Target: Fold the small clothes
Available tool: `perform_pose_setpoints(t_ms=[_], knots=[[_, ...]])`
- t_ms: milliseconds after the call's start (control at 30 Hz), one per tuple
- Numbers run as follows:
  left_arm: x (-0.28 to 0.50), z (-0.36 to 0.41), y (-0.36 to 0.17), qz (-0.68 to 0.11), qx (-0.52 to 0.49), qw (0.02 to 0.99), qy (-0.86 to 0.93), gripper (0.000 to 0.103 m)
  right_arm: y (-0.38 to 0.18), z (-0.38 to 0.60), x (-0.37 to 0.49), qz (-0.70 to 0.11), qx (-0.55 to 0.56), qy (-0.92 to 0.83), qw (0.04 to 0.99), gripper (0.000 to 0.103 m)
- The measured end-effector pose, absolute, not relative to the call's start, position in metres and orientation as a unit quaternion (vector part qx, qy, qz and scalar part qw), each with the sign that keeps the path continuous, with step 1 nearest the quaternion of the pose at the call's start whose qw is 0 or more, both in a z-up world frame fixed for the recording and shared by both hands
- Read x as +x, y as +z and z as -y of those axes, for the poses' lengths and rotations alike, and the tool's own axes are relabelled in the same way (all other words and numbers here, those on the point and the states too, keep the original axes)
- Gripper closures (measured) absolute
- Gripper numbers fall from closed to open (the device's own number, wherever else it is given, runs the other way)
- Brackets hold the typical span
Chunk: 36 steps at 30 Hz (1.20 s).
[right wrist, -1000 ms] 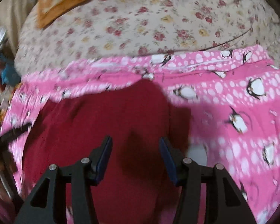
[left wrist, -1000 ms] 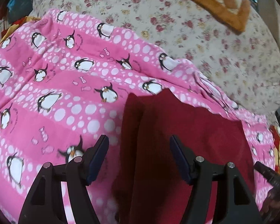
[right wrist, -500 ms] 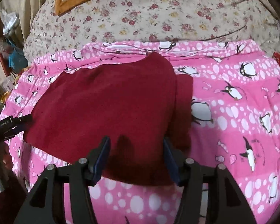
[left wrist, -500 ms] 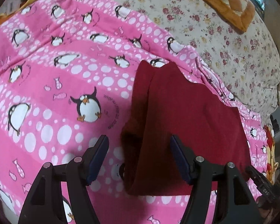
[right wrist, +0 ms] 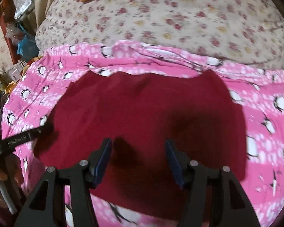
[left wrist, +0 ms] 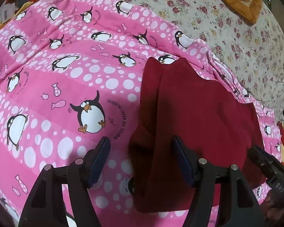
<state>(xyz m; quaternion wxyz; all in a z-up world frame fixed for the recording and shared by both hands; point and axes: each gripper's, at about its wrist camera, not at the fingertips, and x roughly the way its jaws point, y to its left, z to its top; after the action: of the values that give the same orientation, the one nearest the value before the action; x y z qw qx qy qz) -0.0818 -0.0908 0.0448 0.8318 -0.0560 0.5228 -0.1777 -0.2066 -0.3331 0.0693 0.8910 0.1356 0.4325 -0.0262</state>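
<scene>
Pink penguin blanket (left wrist: 70, 87) covered the bed; the red garment (left wrist: 198, 117) lay flat on it, folded over. Since a second before, the left tool (left wrist: 141, 160) and right tool (right wrist: 138, 160), both spread and empty, had drawn back, suggesting that fold was finished.

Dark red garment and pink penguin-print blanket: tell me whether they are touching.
Touching. The left wrist view shows the dark red garment lying flat on the pink penguin-print blanket, with no gap along its edges.

Both wrist views overlook the red garment (left wrist: 198, 117) closely.
</scene>
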Motion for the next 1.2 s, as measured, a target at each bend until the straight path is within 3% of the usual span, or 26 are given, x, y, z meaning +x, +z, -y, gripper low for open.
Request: perform_pose_setpoints(t_ms=[367, 633, 800, 1200], knots=[[-0.079, 0.095, 0.045, -0.522, -0.054, 0.833, -0.176, 0.056, 0.046, 0.313, -0.196, -0.454, 0.074, -0.003, 0.888, 0.039], [-0.077, 0.092, 0.047, -0.517, -0.071, 0.834, -0.179, 0.056, 0.068, 0.381, -0.255, -0.422, 0.106, -0.079, 0.897, 0.035], [-0.074, 0.098, 0.047, -0.515, -0.076, 0.833, -0.188, 0.056, 0.040, 0.424, -0.272, -0.458, 0.123, -0.130, 0.871, 0.033], [-0.065, 0.099, 0.053, -0.502, -0.053, 0.844, -0.181, 0.056, 0.077, 0.360, -0.219, -0.453, 0.061, -0.105, 0.883, 0.032]])
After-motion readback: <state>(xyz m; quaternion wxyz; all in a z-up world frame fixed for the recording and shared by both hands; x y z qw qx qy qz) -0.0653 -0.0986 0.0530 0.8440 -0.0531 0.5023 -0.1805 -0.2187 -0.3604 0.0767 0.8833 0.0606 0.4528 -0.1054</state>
